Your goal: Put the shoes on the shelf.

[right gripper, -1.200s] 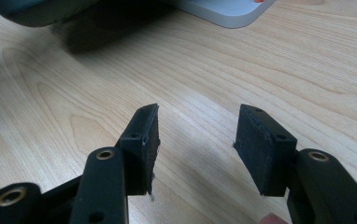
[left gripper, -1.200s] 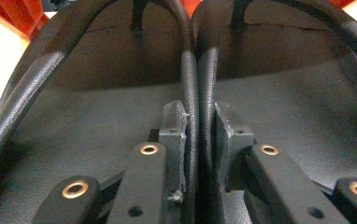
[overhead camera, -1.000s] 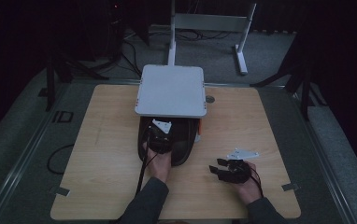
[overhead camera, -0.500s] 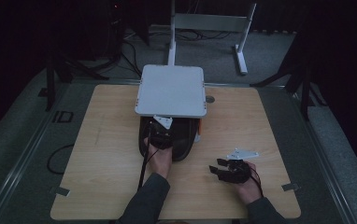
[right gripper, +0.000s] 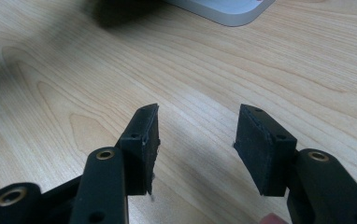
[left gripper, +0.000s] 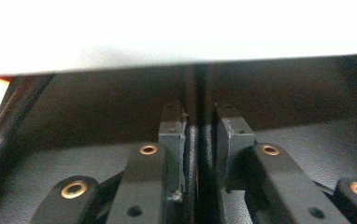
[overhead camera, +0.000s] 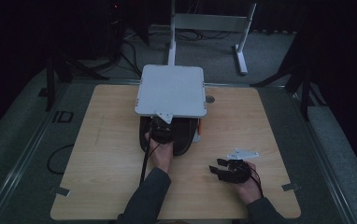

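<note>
Left hand-held gripper [overhead camera: 161, 127] reaches under the white lid [overhead camera: 171, 90] of a black case [overhead camera: 184, 140] at the middle of the wooden surface [overhead camera: 97, 154], jaws clamped on a thin dark ridge [left gripper: 199, 154]. Right hand-held gripper [overhead camera: 219, 168] rests on the surface near the case, jaws apart, nothing between them.

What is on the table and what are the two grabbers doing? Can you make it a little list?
table: light wooden table
white thing: flat white lid, raised over a black case
left gripper: under the lid's front edge, jaws shut on a thin dark strip of the case
right gripper: jaws open, nothing between them, over bare wood
right hand: near the table's front edge
</note>
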Demonstrator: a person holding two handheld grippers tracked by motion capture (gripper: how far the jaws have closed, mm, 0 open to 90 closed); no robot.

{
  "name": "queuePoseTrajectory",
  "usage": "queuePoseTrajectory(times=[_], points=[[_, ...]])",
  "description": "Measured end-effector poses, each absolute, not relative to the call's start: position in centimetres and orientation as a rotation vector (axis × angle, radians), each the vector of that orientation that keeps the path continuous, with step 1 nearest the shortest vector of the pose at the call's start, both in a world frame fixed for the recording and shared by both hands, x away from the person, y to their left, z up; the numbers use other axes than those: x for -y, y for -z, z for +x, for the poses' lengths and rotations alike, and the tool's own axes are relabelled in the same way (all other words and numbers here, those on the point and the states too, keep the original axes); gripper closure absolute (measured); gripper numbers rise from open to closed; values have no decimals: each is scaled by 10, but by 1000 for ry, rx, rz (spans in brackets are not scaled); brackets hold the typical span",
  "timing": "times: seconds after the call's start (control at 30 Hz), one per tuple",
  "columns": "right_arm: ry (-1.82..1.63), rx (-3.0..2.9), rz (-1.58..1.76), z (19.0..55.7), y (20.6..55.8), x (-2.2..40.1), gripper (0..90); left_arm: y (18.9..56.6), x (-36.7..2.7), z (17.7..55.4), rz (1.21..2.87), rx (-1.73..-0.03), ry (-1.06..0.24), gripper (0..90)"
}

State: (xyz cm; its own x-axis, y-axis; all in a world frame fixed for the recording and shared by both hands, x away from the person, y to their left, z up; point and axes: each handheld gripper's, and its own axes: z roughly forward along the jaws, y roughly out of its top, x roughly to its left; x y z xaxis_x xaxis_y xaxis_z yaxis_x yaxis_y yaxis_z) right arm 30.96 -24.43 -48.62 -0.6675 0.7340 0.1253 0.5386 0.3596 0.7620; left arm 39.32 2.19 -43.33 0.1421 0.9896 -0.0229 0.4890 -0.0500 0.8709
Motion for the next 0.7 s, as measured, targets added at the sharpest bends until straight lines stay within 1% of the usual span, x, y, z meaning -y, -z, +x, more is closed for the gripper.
queuePoseTrajectory(times=[0.7], points=[[-1198, -2388, 1140, 310, 487, 244, 491, 438, -19, 409, 1626, -1462, -840, 741]])
